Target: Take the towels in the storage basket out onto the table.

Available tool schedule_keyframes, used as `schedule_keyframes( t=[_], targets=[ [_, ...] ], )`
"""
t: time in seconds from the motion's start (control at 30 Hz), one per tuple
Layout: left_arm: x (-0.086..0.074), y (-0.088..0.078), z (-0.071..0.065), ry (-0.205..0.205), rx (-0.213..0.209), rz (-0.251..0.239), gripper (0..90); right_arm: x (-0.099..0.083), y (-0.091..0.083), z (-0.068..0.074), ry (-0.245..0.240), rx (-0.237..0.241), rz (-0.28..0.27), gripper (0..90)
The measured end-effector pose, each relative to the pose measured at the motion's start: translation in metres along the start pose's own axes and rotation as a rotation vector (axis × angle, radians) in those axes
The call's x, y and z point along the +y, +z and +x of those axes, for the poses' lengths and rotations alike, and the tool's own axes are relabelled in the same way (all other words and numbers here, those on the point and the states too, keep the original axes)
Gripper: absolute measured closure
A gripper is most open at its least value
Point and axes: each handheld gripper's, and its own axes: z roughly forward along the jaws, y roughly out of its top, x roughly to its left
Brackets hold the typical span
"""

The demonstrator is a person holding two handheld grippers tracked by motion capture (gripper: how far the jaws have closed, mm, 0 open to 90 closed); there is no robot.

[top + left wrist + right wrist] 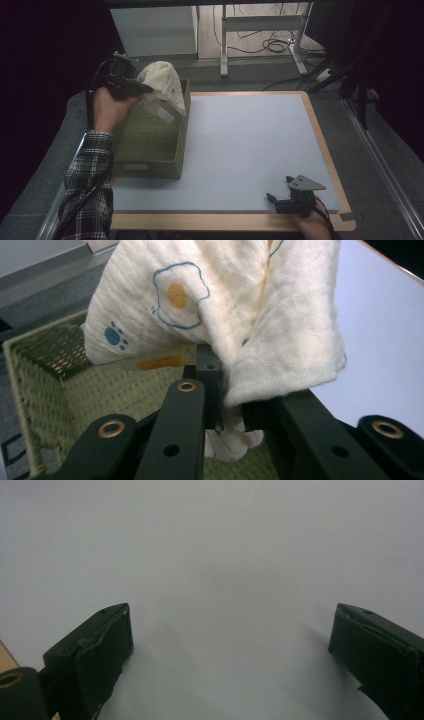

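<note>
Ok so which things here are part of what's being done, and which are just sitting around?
In the job:
left gripper, shut on the printed cloth
green woven basket, below that cloth

Just around:
right gripper, open over the blue mat
white cabinet
floor cables

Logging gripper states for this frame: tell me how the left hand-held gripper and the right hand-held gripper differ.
1. The left hand-held gripper is shut on the cream printed cloth; the right hand-held gripper is open with nothing between its jaws.
2. The left is raised over the green woven basket; the right sits low by the near edge of the blue-grey mat.

Both have black jaws and are held by a hand.
</note>
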Motion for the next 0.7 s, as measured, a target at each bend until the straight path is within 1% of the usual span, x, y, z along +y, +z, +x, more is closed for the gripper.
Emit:
schedule_keyframes(
  t=[0.13, 0.17, 0.2, 0.27, 0.3, 0.43, 0.53, 0.57, 0.6, 0.7],
  targets=[
    [0.008, 0.004, -0.009, 0.019, -0.016, -0.003, 81.1, 0.000, 0.000, 0.000, 0.000, 0.001, 0.001, 4.1],
    [0.011, 0.007, -0.015, 0.027, -0.024, -0.003, 81.1, 0.000, 0.000, 0.000, -0.001, 0.001, 0.001, 4.1],
    [0.011, 0.007, -0.015, 0.027, -0.024, -0.003, 81.1, 0.000, 0.000, 0.000, -0.001, 0.001, 0.001, 4.1],
    [0.016, 0.013, -0.023, 0.040, -0.041, -0.004, 81.0, 0.000, 0.000, 0.000, -0.001, 0.002, 0.001, 4.1],
    [0.016, 0.013, -0.023, 0.040, -0.041, -0.004, 81.0, 0.000, 0.000, 0.000, -0.001, 0.002, 0.001, 4.1],
    [0.022, 0.023, -0.032, 0.058, -0.066, -0.001, 81.0, 0.000, 0.000, 0.000, 0.001, 0.003, 0.003, 4.0],
    [0.025, 0.030, -0.039, 0.060, -0.082, -0.002, 81.0, 0.000, 0.000, 0.000, 0.001, 0.003, 0.003, 4.1],
    [0.027, 0.036, -0.043, 0.067, -0.095, 0.001, 80.9, 0.000, 0.000, 0.000, 0.001, 0.004, 0.003, 4.1],
    [0.027, 0.036, -0.043, 0.067, -0.095, 0.001, 80.9, 0.000, 0.000, 0.000, 0.001, 0.004, 0.003, 4.1],
    [0.030, 0.046, -0.051, 0.081, -0.112, 0.009, 80.9, 0.000, 0.000, 0.000, 0.000, 0.003, 0.003, 4.1]
  ],
)
